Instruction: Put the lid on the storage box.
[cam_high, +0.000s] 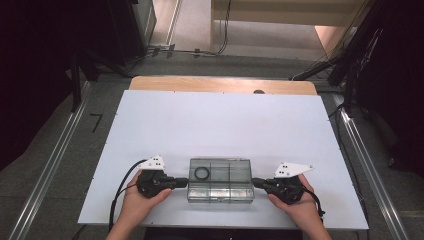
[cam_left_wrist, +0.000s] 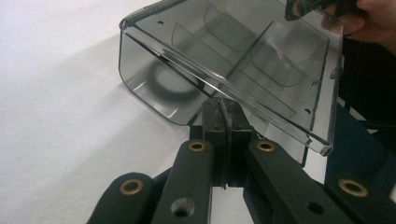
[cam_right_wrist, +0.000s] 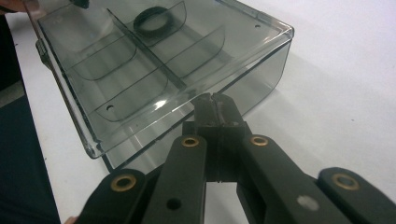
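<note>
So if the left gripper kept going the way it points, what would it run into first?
The clear plastic box: the shut left gripper points at its left end wall, seemingly already at or touching it, though actual contact is hard to judge.

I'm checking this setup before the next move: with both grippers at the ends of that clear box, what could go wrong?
The left gripper and right gripper, both shut, only meet the clear box at its ends, so uneven pushing could skew it. The box sits near the table's front edge and might slide off. A jolt may shift the black ring inside.
</note>
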